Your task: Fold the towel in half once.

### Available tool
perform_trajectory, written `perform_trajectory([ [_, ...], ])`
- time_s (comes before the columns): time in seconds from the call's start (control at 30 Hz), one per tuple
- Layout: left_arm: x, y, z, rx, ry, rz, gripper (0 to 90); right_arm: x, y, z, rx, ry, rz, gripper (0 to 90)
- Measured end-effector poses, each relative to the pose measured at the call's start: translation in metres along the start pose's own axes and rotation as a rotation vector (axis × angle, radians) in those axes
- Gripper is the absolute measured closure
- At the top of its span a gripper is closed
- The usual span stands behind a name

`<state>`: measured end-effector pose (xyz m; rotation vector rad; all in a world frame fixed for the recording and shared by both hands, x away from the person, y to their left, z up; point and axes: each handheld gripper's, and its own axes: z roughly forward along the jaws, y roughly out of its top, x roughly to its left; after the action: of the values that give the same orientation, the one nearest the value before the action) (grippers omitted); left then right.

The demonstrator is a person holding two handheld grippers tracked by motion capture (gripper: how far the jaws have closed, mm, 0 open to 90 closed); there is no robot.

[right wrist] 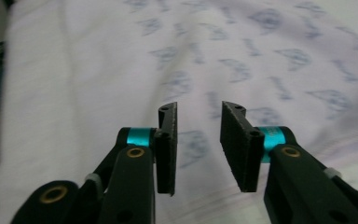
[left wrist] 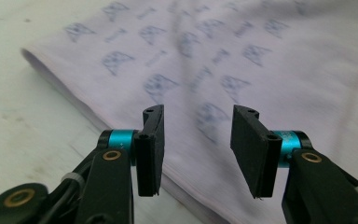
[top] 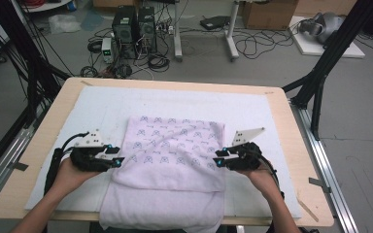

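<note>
Folded towel on a padded wooden table, a gripper at each side

A pale wooden table (top: 301,145) carries a white mat (top: 252,109); cables and computer towers sit on the grey floor beyond. The soft, blue-printed towel (top: 175,145) lies centred, its front edge seemingly overhanging. The left gripper (top: 117,156) and right gripper (top: 218,158) flank its side edges, jaws apart and empty, with bare mat outside them.

This is a lab or test room: a wooden table (top: 39,145) stands inside a black metal frame (top: 328,58), with computer towers (top: 135,26), tangled cables (top: 150,60) and cardboard boxes (top: 269,12) (all on a bare grey floor (top: 359,126)) behind it.
</note>
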<state>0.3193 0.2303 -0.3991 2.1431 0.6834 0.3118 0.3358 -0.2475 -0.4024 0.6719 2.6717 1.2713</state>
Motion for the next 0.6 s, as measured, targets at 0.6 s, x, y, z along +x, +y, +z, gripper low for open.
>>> perform_trajectory([
  [0.6, 0.109, 0.042, 0.083, 0.061, 0.156, -0.229, 44.9, -0.107, 0.027, 0.040, 0.091, -0.209, 0.135, 36.0],
])
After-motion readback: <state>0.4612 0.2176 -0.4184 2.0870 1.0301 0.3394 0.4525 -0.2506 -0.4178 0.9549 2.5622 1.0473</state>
